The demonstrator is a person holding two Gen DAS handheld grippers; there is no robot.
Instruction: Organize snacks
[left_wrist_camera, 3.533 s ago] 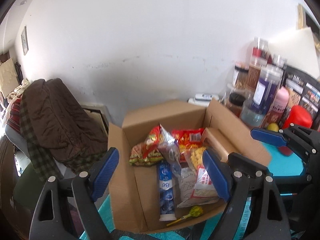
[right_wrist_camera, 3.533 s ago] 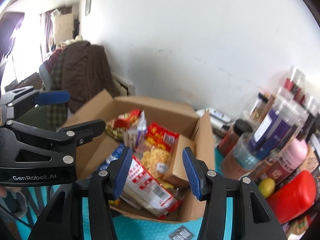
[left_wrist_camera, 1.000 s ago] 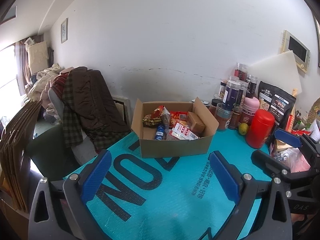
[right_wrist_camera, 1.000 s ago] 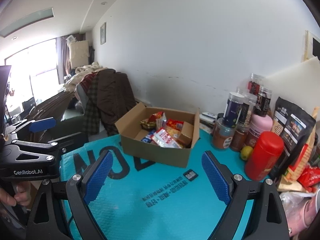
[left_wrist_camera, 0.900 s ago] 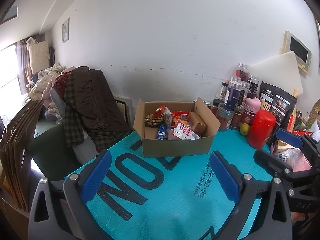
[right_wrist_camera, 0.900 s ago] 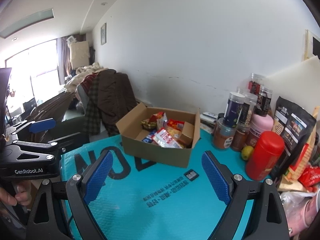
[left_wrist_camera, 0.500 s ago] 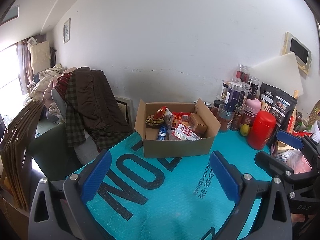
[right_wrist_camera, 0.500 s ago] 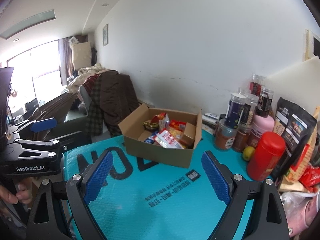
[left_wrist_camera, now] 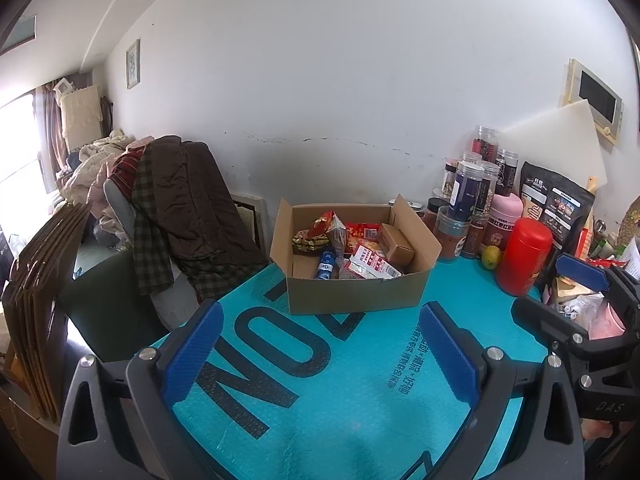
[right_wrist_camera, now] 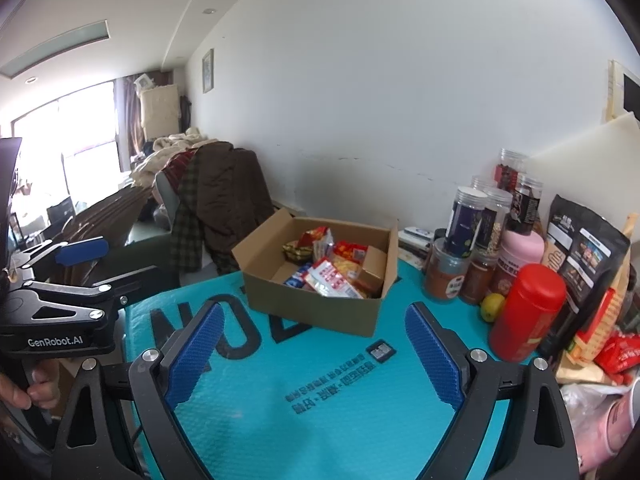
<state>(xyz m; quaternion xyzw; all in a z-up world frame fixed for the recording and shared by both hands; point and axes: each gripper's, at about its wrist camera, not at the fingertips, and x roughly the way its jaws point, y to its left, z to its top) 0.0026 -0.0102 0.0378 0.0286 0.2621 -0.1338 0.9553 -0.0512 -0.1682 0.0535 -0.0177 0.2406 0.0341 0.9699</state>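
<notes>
Snacks (left_wrist_camera: pixel 352 248) sit in the cardboard box (left_wrist_camera: pixel 356 296) ahead of us on the teal mat, well apart from both empty, wide-open grippers, left gripper (left_wrist_camera: pixel 320 356) facing it squarer than right gripper (right_wrist_camera: pixel 316 356).

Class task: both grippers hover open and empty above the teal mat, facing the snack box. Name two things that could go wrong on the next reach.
1. The red cylindrical canister and stacked clear jars crowd beside the open cardboard box; the right gripper might topple them.
2. The red-and-white packet lies heaped near the box's front rim, so rummaging with the left gripper could spill it.
</notes>
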